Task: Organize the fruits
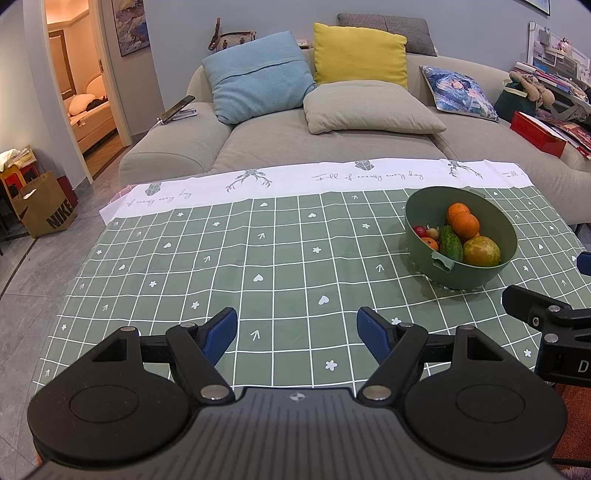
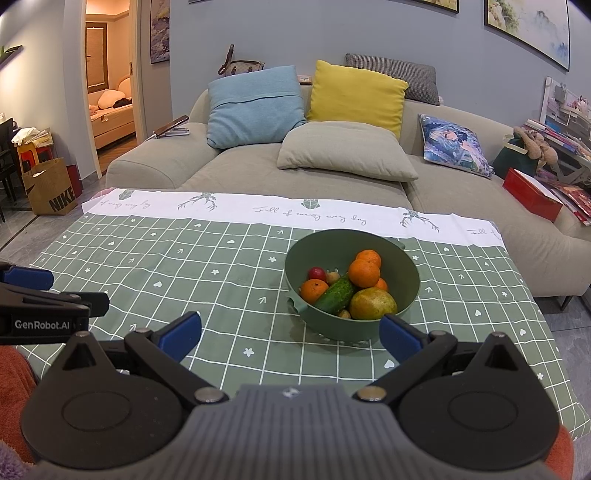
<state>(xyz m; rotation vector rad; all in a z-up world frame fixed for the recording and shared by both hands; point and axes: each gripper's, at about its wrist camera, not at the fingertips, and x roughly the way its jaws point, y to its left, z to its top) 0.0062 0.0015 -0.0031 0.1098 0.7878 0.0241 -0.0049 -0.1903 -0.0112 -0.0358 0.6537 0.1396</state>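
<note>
Ahead of you a beige sofa [image 2: 295,173] sits against a grey-blue wall [image 2: 280,33], carrying blue [image 2: 255,107], yellow [image 2: 354,96] and beige cushions [image 2: 343,151]. At left, a doorway [image 2: 109,74] opens onto a warmly lit room; the floor [image 1: 33,273] is grey tile.

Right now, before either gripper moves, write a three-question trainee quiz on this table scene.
1. True or false: the dark green bumpy cucumber lies inside the round green plastic bowl.
2. Multiple choice: the left gripper and right gripper are A) both shut on fruit, B) both open and holding nothing, C) one open, one shut.
3. Fill in: the bowl stands on a green checked ____.

Key: 1 true; 2 B; 3 tablecloth.
</note>
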